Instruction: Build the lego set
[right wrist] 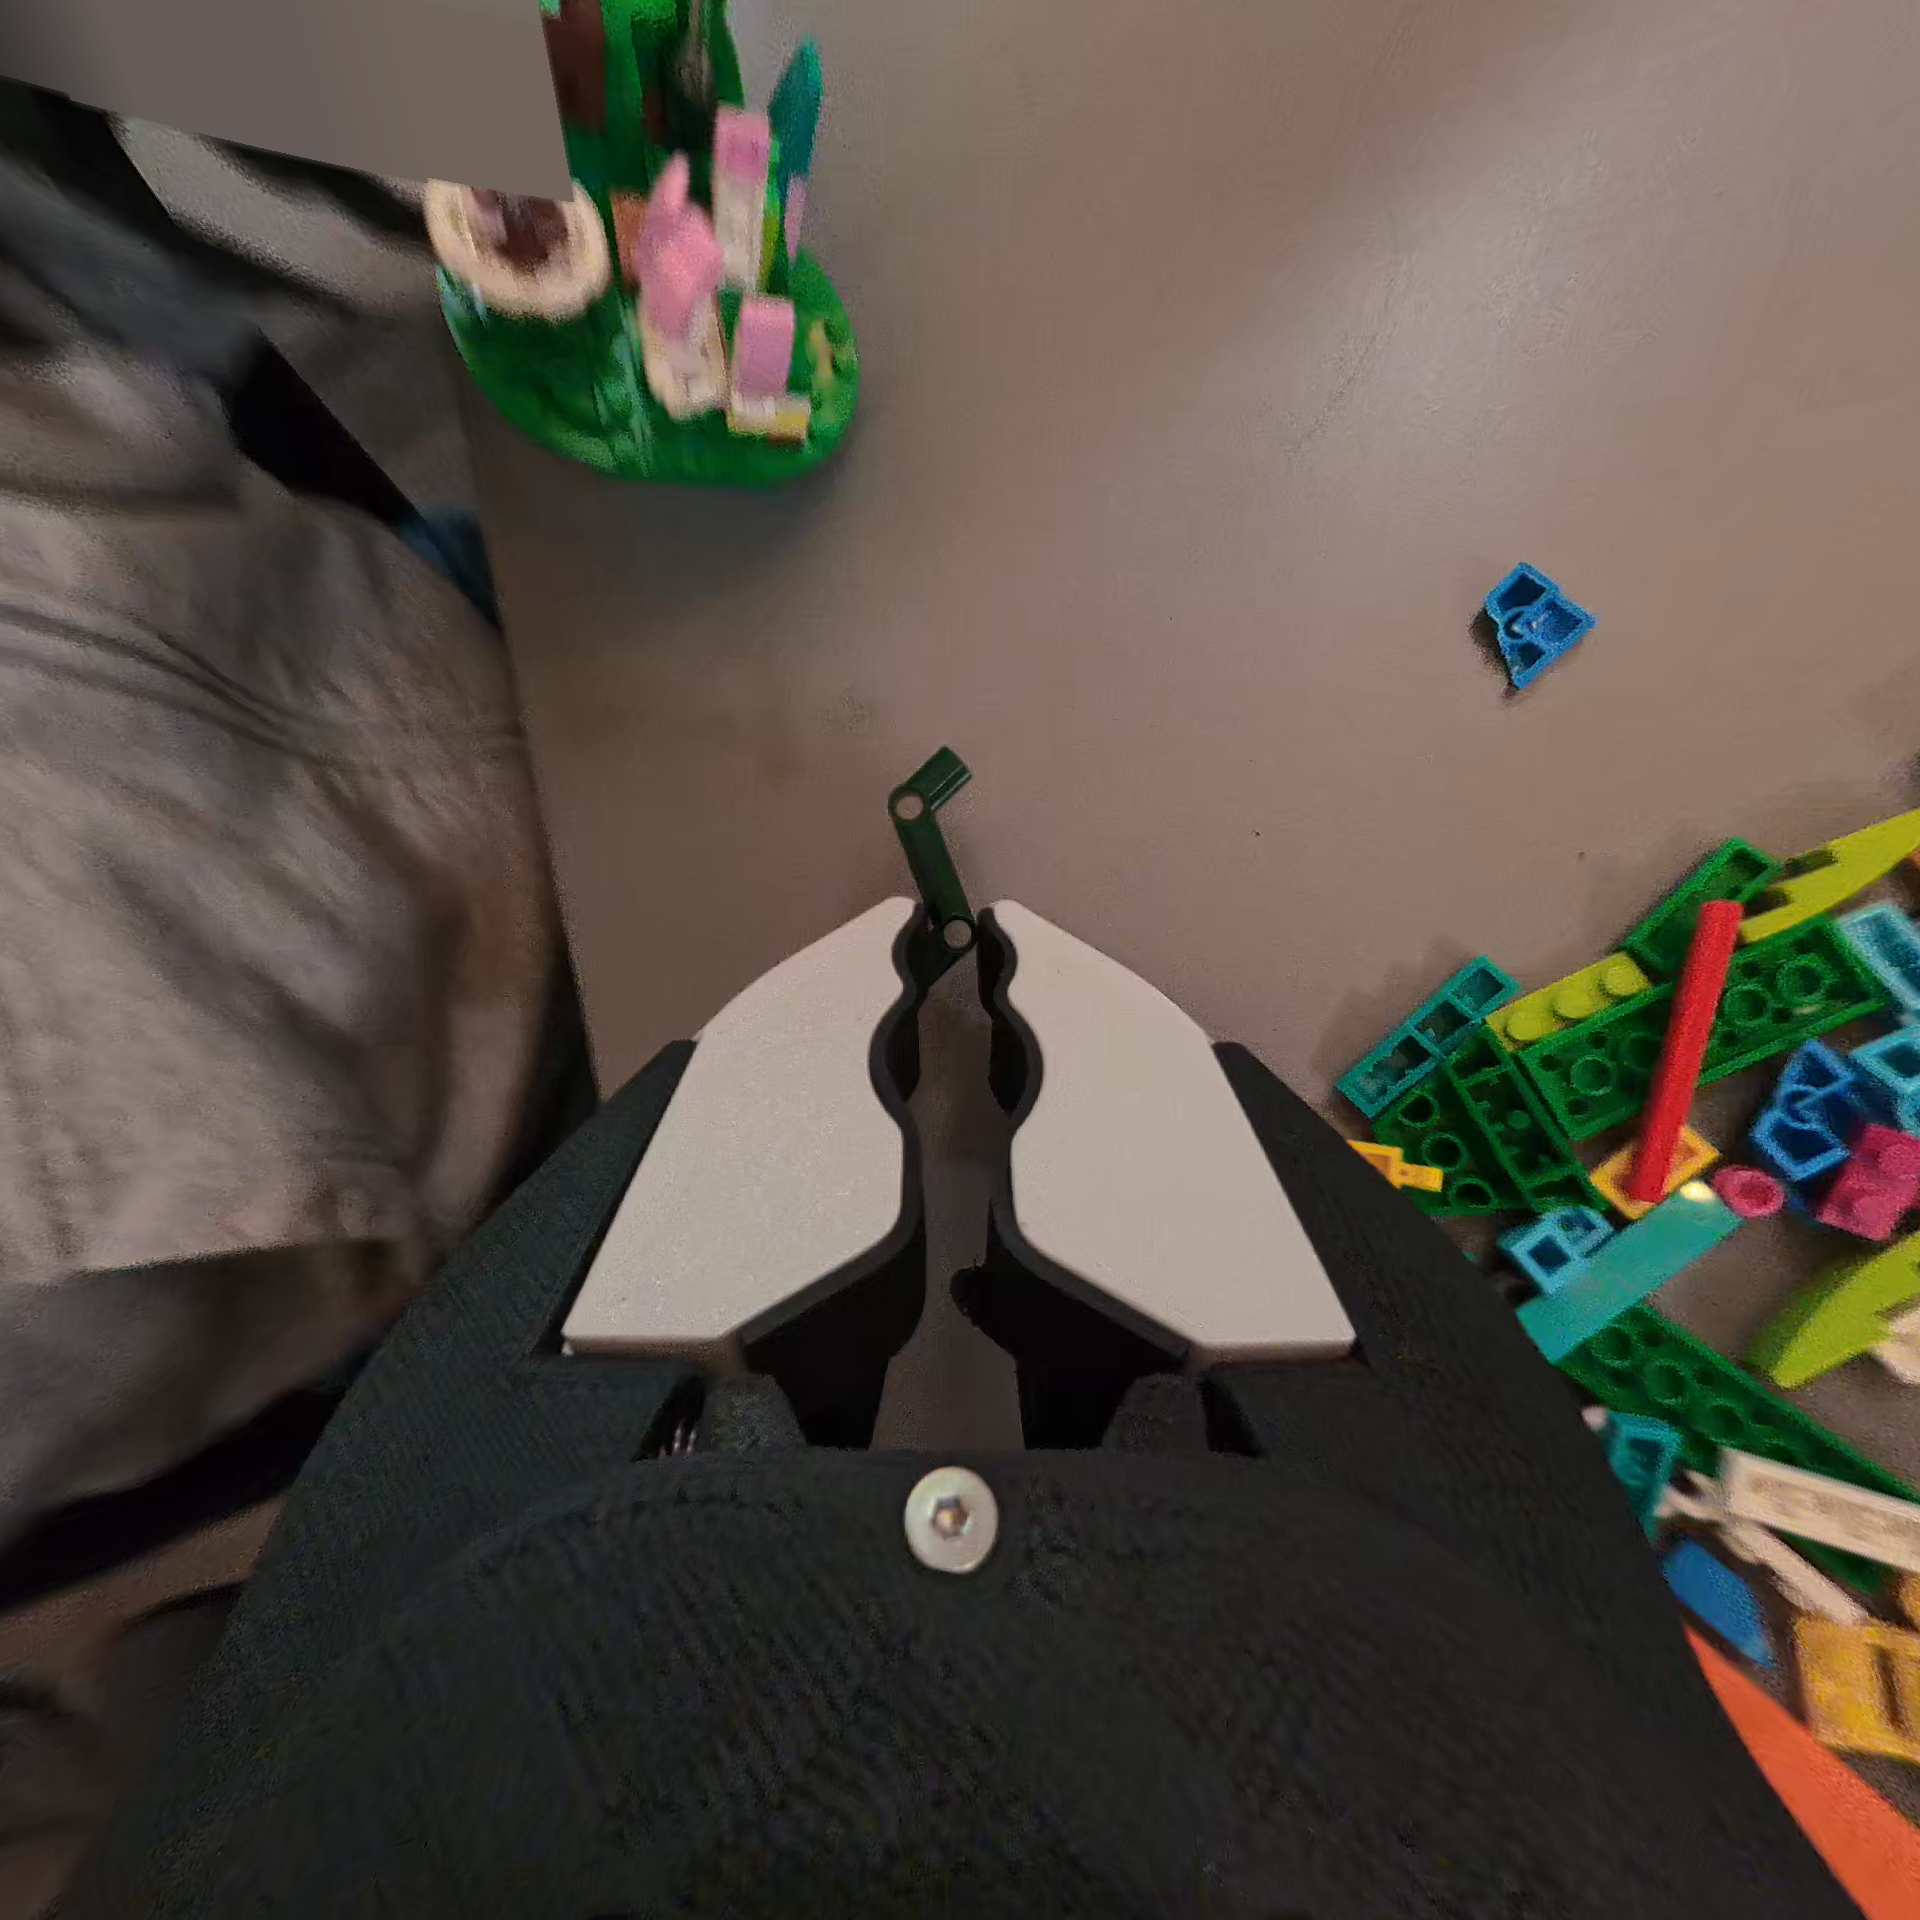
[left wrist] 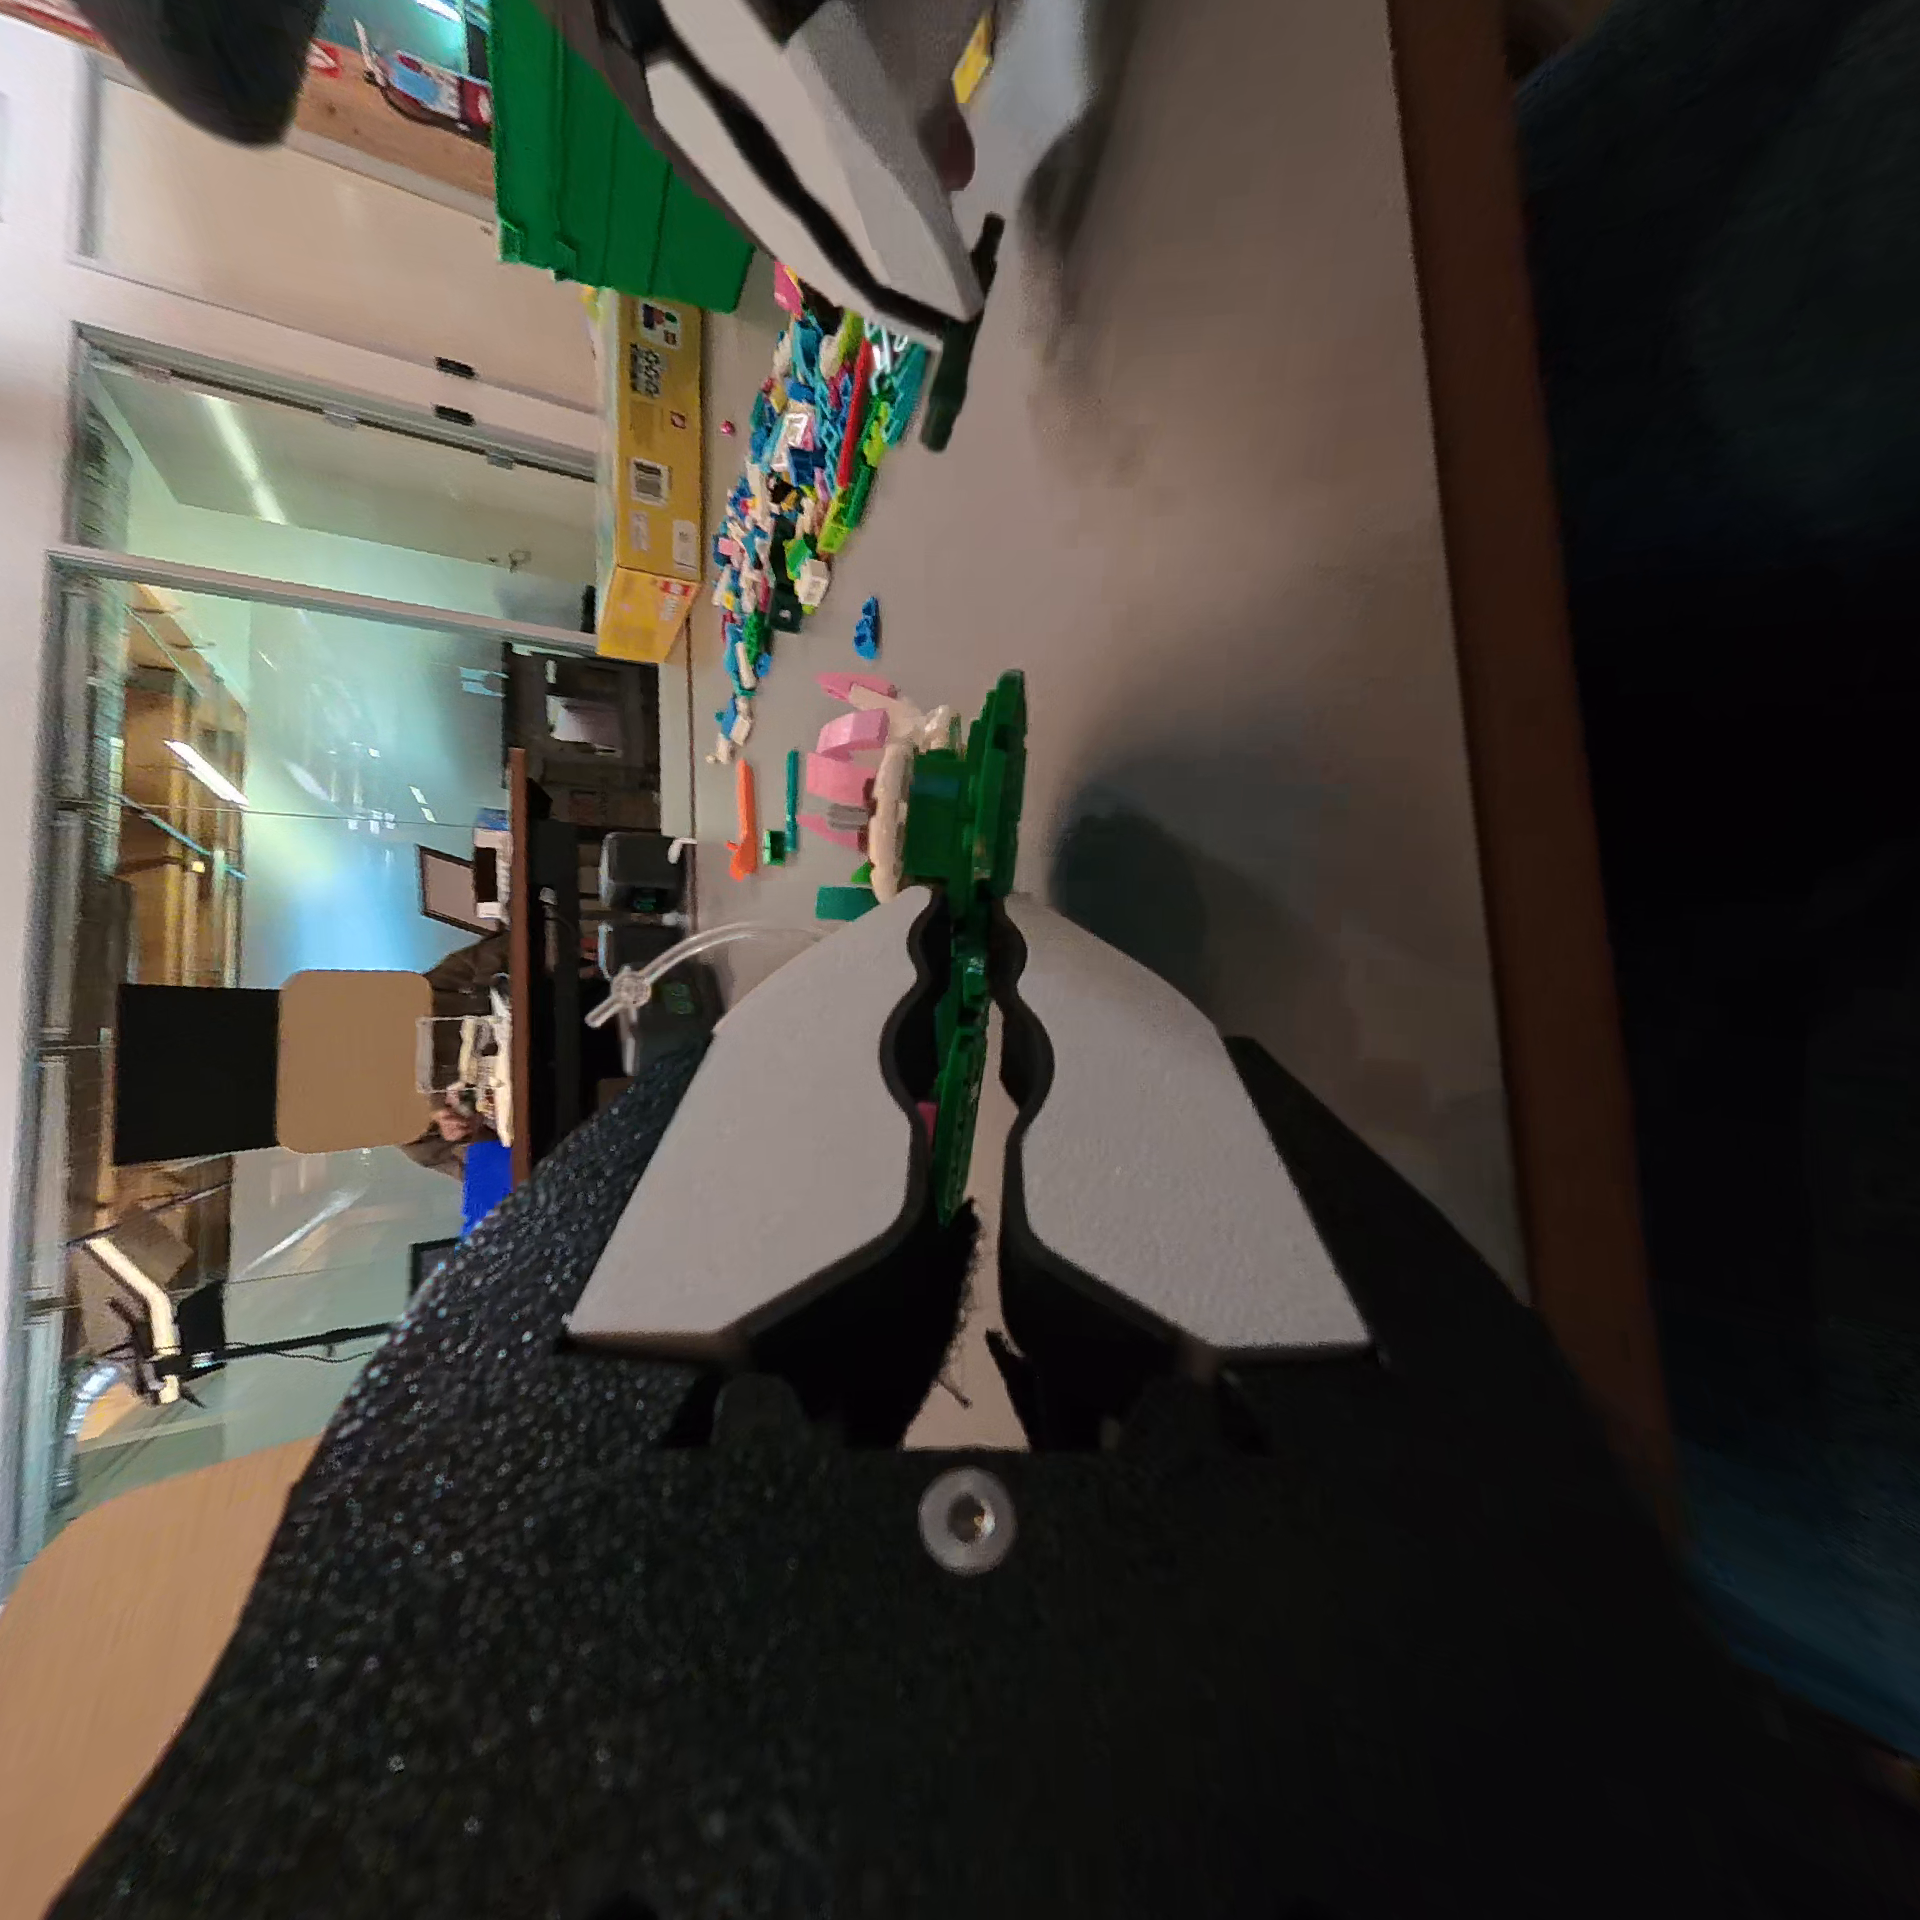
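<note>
In the left wrist view my left gripper [left wrist: 968, 914] is shut on the edge of the green baseplate of the lego build [left wrist: 982, 790], which carries pink and white flower pieces and sits against the grey table [left wrist: 1247, 623]. My right gripper [right wrist: 951, 925] is shut on a small dark green bent piece [right wrist: 928, 831], held above the table. The same build [right wrist: 665, 343] shows blurred at the top left of the right wrist view. The right gripper [left wrist: 831, 177] also shows at the top of the left wrist view, with the dark green piece [left wrist: 940, 400] in its tips.
A pile of loose coloured bricks [right wrist: 1662, 1101] lies to the right, also seen in the left wrist view [left wrist: 821, 447]. A single blue brick [right wrist: 1536, 621] lies apart. A yellow box [left wrist: 655, 468] and a green box [left wrist: 613, 156] stand behind. Grey clothing [right wrist: 239, 831] fills the left. The table's wooden edge [left wrist: 1507, 727] is near.
</note>
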`<state>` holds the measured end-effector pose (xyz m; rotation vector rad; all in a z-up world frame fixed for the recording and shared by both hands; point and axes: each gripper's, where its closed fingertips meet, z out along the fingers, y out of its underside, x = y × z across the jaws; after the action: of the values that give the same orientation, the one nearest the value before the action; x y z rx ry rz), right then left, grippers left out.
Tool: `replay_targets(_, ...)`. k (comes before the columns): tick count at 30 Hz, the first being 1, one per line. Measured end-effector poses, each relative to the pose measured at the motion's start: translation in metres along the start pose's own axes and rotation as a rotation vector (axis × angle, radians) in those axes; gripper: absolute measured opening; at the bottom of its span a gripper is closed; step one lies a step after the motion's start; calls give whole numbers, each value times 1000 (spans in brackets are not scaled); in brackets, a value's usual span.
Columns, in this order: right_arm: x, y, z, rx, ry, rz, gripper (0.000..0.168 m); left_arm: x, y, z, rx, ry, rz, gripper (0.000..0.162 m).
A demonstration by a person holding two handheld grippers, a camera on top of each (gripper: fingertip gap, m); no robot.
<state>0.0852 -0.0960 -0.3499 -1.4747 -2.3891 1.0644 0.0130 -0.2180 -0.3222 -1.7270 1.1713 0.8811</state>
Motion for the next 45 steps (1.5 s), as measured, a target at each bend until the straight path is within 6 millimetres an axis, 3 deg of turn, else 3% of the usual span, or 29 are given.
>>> replay_targets(1, -2, -4, -2, 17, -36, 64, 7, -1, 0, 2, -2, -14, 17, 7)
replay_targets(7, -26, 2, 1, -148, -294, 455, 7, -5, 2, 14, -11, -64, 118, 7)
replay_targets(12, -46, -1, 2, -271, -459, 522, 7, -16, -10, 22, 62, -144, 163, 6)
replay_targets(19, -45, 8, 10, -453, -477, 541, 7, -18, -13, 37, 73, -171, 262, 6)
replay_targets(29, -36, 18, 11, -480, -526, 779, 6, -13, -14, 42, 102, -164, 273, 6)
replay_targets(39, -26, 24, -1, -378, -328, 630, 0, -11, -9, 46, 86, -157, 287, 7)
replay_targets(45, -23, 23, 2, -323, -86, 347, 18, -6, 6, 53, -31, -128, 357, 7)
